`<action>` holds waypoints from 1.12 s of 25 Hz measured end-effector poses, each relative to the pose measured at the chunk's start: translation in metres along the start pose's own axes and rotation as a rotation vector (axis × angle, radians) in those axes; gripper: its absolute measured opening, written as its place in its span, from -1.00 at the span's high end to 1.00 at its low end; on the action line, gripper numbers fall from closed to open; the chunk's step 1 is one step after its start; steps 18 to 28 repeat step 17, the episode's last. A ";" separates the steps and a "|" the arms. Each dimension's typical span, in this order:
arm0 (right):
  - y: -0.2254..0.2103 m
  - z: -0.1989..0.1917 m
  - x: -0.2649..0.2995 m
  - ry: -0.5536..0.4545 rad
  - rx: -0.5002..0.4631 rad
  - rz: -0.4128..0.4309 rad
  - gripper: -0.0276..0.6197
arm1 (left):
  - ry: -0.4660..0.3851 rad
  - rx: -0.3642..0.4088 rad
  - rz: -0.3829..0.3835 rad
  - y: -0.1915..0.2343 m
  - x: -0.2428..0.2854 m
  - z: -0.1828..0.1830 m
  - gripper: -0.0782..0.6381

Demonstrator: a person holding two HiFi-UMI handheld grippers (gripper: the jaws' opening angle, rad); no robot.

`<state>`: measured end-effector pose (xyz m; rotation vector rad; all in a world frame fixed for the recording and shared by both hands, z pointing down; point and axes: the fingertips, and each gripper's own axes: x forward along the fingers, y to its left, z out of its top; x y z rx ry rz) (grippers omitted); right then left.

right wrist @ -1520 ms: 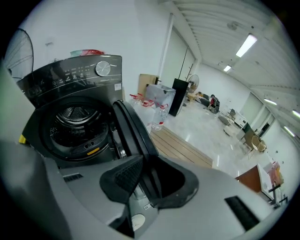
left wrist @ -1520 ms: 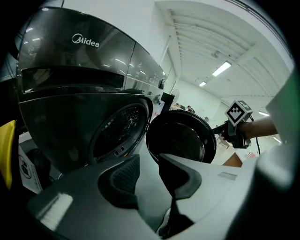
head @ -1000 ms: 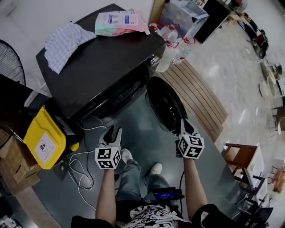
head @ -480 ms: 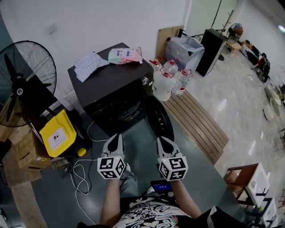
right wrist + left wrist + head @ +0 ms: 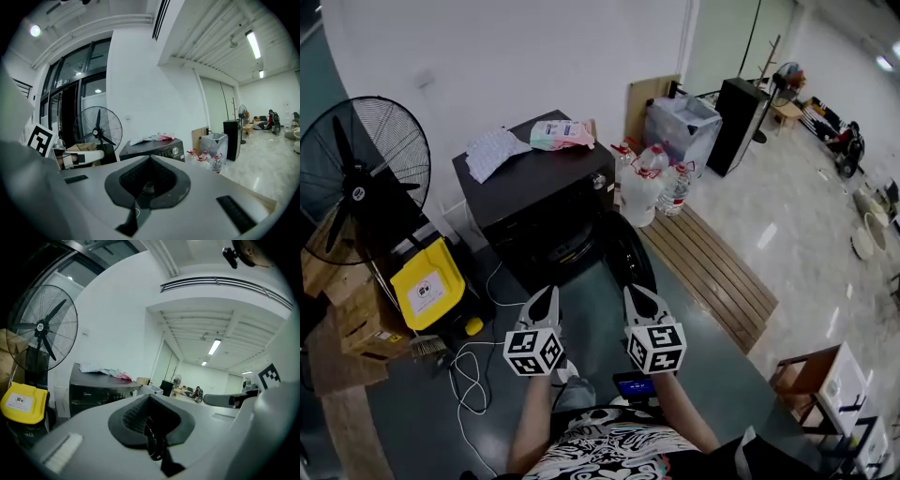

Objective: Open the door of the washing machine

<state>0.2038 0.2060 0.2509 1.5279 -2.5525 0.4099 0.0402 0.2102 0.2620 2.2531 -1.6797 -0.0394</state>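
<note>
Hanging side by side in front of the person, the left tongs (image 5: pixel 544 298) and right tongs (image 5: pixel 636 298) are both pressed shut with nothing between them. The washing machine (image 5: pixel 534 183), a boxy black cabinet with a matte top, stands ahead of both, well apart. Its door (image 5: pixel 630 251), a round, dark, glossy disc, lies straight ahead of the right tongs, the nearer pair, and appears swung out to the side with its face upright. The drum opening (image 5: pixel 567 246) lies ahead of the left tongs. Judgement: door already open, no grasp pending. A crumpled cloth (image 5: pixel 492 150) and a soft packet (image 5: pixel 561 134) rest on the machine's top.
</note>
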 end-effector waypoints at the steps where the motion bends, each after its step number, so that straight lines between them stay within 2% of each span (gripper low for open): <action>1: 0.001 0.000 0.003 0.004 0.000 0.000 0.91 | 0.000 0.009 0.001 0.003 0.002 0.002 0.78; 10: 0.004 -0.002 0.017 0.017 -0.004 0.003 0.91 | 0.000 0.016 0.019 0.020 0.006 0.003 0.78; 28: 0.007 0.000 0.014 0.026 0.004 0.005 0.91 | 0.000 0.019 0.029 0.022 0.002 0.012 0.78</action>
